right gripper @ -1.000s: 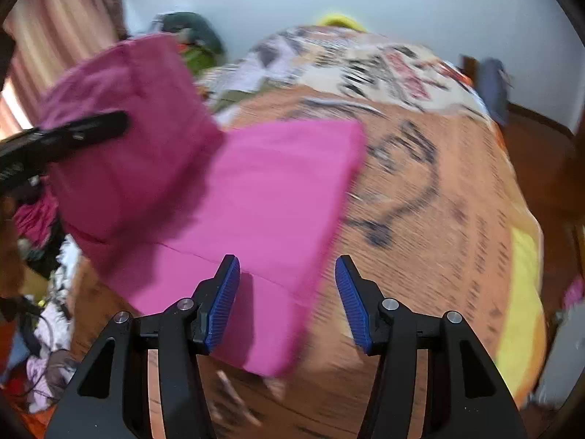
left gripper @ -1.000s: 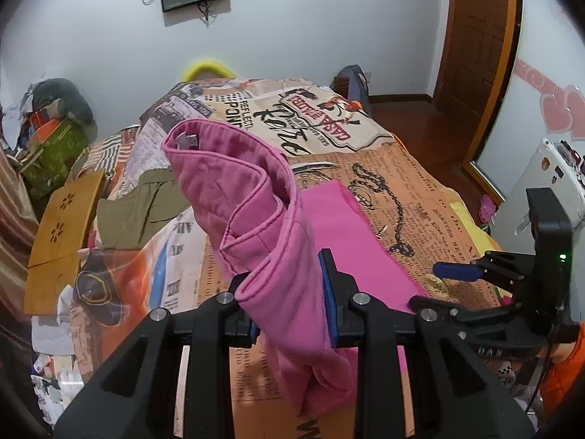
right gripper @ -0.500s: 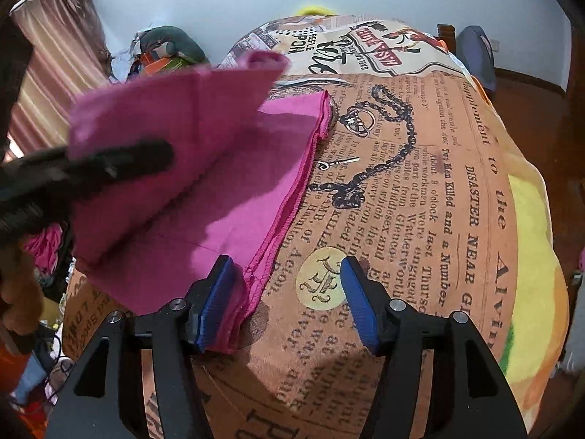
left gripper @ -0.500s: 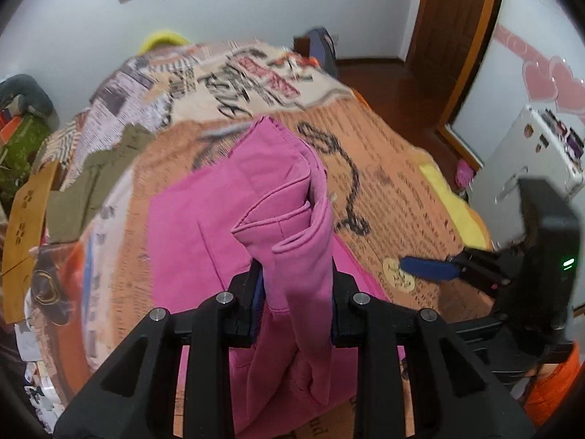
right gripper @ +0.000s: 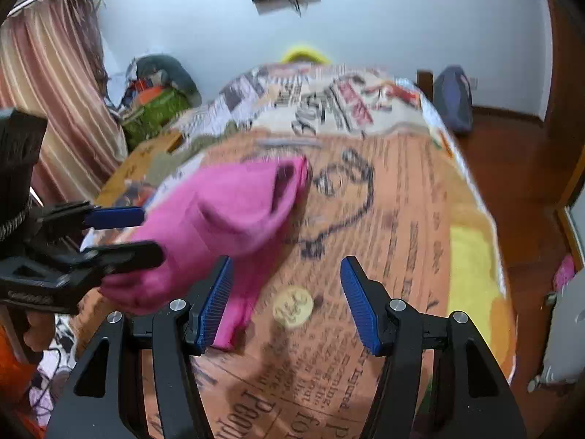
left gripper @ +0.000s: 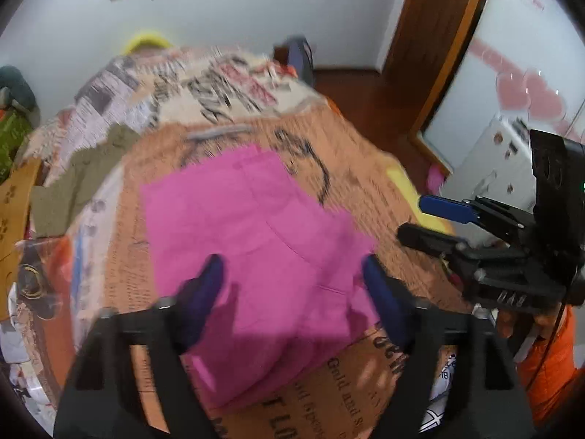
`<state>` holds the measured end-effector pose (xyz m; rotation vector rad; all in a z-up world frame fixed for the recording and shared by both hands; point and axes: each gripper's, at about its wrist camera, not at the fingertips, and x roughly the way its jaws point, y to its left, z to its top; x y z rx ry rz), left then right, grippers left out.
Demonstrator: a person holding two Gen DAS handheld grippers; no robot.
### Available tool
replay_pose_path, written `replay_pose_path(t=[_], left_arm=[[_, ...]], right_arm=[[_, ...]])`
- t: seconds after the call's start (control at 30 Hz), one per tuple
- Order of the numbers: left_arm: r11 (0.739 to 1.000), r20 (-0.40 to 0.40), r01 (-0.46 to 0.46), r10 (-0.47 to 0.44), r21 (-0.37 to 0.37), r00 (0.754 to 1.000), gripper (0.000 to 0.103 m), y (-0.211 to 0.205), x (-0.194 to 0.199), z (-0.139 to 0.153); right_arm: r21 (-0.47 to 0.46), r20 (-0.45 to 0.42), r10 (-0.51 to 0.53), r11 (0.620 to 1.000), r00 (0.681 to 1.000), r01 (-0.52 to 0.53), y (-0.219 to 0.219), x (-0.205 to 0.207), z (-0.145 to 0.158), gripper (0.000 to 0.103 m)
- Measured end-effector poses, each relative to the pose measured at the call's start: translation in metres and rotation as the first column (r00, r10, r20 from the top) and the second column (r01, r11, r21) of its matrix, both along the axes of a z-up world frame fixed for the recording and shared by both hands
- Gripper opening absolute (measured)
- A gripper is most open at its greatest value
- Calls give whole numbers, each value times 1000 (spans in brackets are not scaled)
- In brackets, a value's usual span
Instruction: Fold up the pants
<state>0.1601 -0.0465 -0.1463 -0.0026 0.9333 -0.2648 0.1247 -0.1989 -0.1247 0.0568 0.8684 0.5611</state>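
Observation:
The pink pants (left gripper: 252, 241) lie folded in a pile on the newspaper-print bedspread (left gripper: 365, 373). My left gripper (left gripper: 292, 278) is open just above their near edge, with nothing between its blue pads. In the right wrist view the pants (right gripper: 226, 212) lie left of centre. My right gripper (right gripper: 287, 292) is open and empty over the bedspread (right gripper: 402, 219), right of the pants. The right gripper also shows in the left wrist view (left gripper: 431, 219). The left gripper also shows in the right wrist view (right gripper: 131, 234), open beside the pants.
An olive garment (left gripper: 84, 179) lies on the bed's far left. A wooden board (left gripper: 14, 197) leans at the left edge. A white appliance (left gripper: 490, 157) stands right of the bed, near a wooden door (left gripper: 431, 47). Clutter is piled by the curtain (right gripper: 153, 98).
My left gripper has opened and let go of the pink pants, which dropped flat onto the folded pile. My right gripper has drawn back a little to the right, still open.

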Motion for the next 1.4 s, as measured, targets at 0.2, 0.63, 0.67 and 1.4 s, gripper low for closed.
replay_pose_path(t=[0.2, 0.63, 0.67, 1.4], left_arm=[[995, -37, -94, 94, 15, 995, 85, 38, -4, -15], [990, -143, -131, 123, -45, 982, 88, 55, -14, -67], [991, -134, -129, 123, -37, 983, 89, 55, -15, -67], [986, -14, -162, 163, 50, 987, 93, 81, 8, -25]], right_arm=[[10, 57, 22, 1000, 998, -23, 19, 5, 21, 57], [-65, -64, 119, 990, 991, -123, 75, 9, -33, 57], [-78, -77, 123, 989, 989, -129, 74, 8, -40, 57], [7, -40, 18, 1000, 999, -18, 25, -7, -22, 60]])
